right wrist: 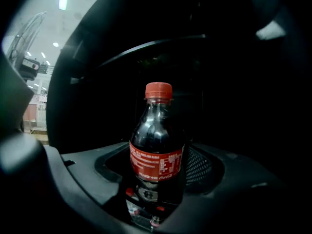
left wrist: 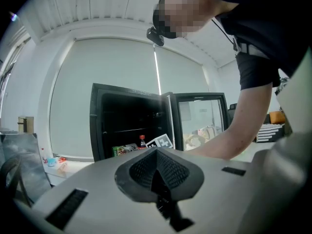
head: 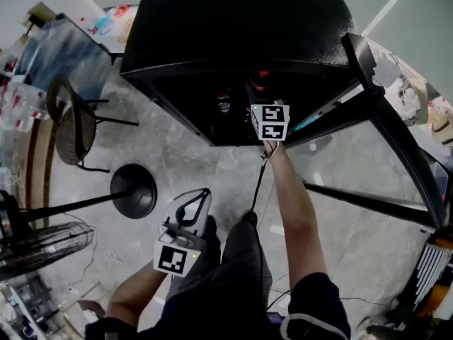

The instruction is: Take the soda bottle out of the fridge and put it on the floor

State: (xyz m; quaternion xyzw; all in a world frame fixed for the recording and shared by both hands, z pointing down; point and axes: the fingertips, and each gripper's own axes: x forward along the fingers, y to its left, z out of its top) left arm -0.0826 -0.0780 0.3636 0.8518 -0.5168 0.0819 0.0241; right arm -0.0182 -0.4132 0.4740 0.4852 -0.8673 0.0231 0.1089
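Two grippers at the open fridge: my right one straddles the soda bottle and my left one is empty.

My right gripper point(head: 262, 99) reaches into the black fridge point(head: 233, 27) with its jaws spread wide. The soda bottle point(right wrist: 157, 152) stands upright between them, deep toward their root, its red cap above the red label. Dark space shows on either side of it, so neither pad touches it. My left gripper point(head: 204, 194) hangs low over the grey floor point(head: 191, 154), jaws pressed together on nothing. Straight beyond their tips lies the fridge's dark interior, and to the right of that its glass door point(left wrist: 200, 116) stands swung open. A round black fan base point(head: 134, 190) stands to the left of those closed jaws.
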